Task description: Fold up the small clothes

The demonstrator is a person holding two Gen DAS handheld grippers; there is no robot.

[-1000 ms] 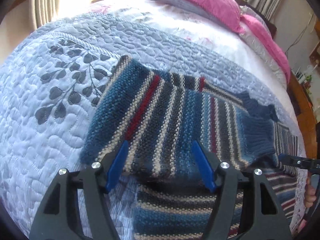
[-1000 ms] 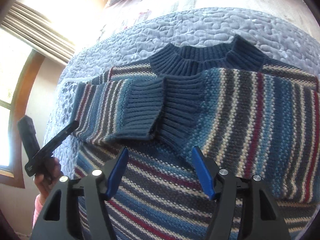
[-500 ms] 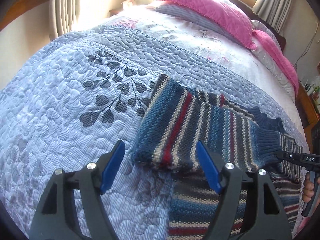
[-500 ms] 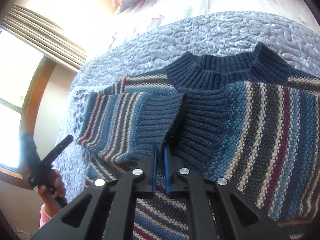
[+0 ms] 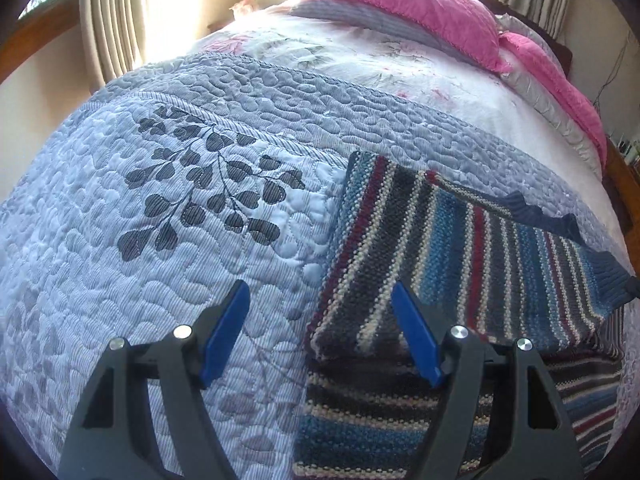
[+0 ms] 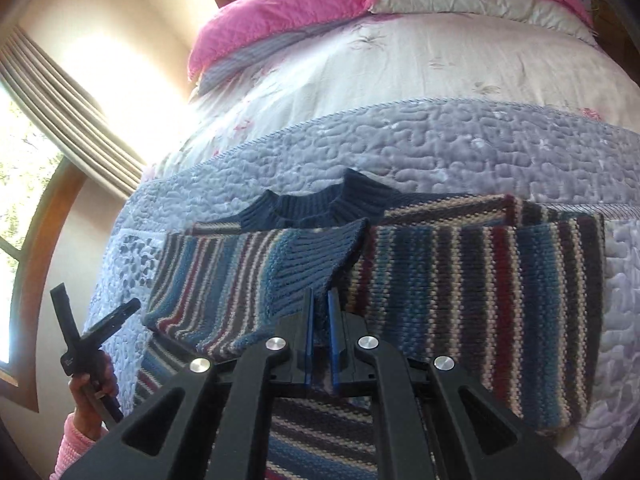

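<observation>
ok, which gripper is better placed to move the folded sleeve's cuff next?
Right. The right gripper is shut on the ribbed cuff of the striped sweater. The left gripper is open over the quilt, holding nothing.

Bright daylight floods from the window (image 6: pixel 24 184), blowing out the wall; fisheye edges curve darkly.

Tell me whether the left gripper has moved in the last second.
Yes. The left gripper has slid left off the sweater, now straddling its left edge over the quilt.
</observation>
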